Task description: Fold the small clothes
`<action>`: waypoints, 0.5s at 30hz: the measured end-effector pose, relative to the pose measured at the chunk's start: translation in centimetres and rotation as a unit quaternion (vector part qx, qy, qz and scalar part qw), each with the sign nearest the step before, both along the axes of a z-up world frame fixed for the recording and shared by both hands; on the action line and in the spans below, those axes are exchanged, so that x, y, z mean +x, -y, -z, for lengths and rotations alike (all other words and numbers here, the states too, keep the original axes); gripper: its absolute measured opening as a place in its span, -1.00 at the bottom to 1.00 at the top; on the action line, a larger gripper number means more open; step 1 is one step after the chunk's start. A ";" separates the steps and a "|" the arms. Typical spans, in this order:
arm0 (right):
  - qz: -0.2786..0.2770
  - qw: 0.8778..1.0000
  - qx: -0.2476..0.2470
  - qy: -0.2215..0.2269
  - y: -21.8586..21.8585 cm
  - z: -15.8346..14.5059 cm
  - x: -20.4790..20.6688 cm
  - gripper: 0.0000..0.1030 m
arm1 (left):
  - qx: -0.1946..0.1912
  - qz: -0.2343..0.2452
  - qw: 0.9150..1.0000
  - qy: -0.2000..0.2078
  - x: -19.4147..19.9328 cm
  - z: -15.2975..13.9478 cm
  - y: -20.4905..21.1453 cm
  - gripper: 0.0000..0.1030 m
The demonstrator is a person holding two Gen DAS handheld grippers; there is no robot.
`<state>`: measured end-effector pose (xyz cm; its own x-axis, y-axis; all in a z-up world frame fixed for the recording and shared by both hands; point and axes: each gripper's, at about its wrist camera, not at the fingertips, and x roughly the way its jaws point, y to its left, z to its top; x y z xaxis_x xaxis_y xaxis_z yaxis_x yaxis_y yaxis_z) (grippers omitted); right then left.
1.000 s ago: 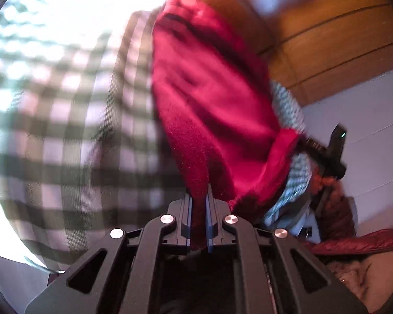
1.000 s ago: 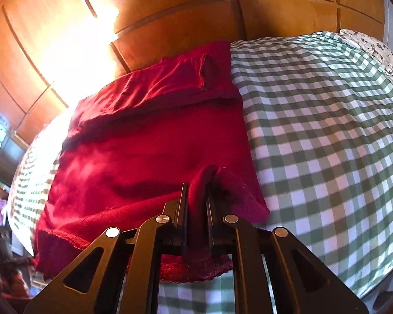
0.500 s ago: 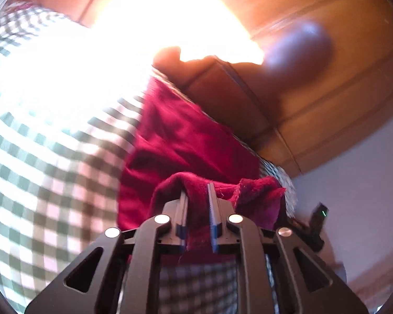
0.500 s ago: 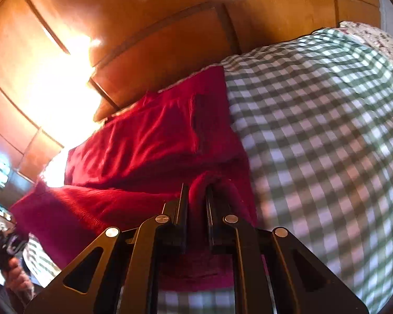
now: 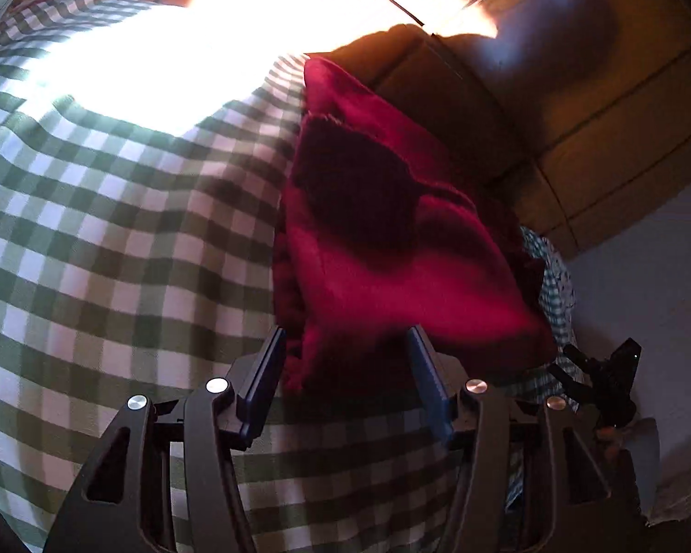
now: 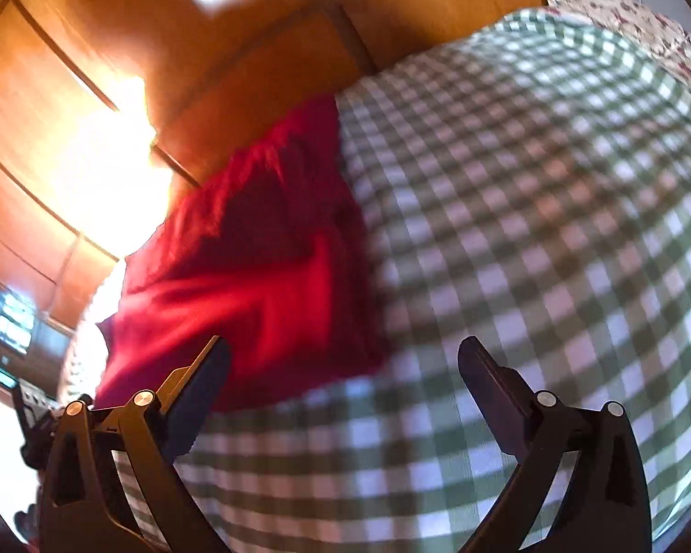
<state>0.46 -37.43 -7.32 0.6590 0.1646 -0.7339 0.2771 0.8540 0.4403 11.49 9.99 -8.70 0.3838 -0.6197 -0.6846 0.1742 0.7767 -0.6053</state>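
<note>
Both tongs, left [image 5: 343,359] and right [image 6: 343,368], are just opening, releasing the folded crimson fleece garment [image 5: 391,253] onto the green-checked bed [image 5: 115,230]; next probably comes smoothing it.

Blown-out sunlight glare, motion blur, fisheye-warped dark edges.

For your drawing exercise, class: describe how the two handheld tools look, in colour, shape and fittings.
Each is a matte black frame of angled struts with triangular cut-outs and round silver screw heads. The left tool carries two flat, dark blue fingers. The right tool has the same frame; its fingers look dark and blurred. No cables or sleeves show.
</note>
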 end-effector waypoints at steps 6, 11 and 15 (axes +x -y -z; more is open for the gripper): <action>-0.012 0.999 -0.035 -0.002 -2.0 1.4 3.1 -0.06 | 0.029 -0.003 1.000 -0.001 0.8 0.6 1.5 -0.68; -0.045 0.996 -0.073 -0.015 -3.5 1.2 2.8 -0.52 | 0.068 0.015 0.997 0.025 -1.2 -0.2 1.7 -0.82; -0.078 0.994 -0.070 -0.022 -3.6 0.9 -0.7 -0.55 | 0.068 0.032 0.997 0.014 -4.1 0.1 1.0 -0.82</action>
<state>-0.20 -33.85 -8.25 0.5997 0.1563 -0.7848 0.1530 0.9403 0.3042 7.44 8.97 -8.82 0.3666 -0.5454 -0.7537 0.2406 0.8382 -0.4895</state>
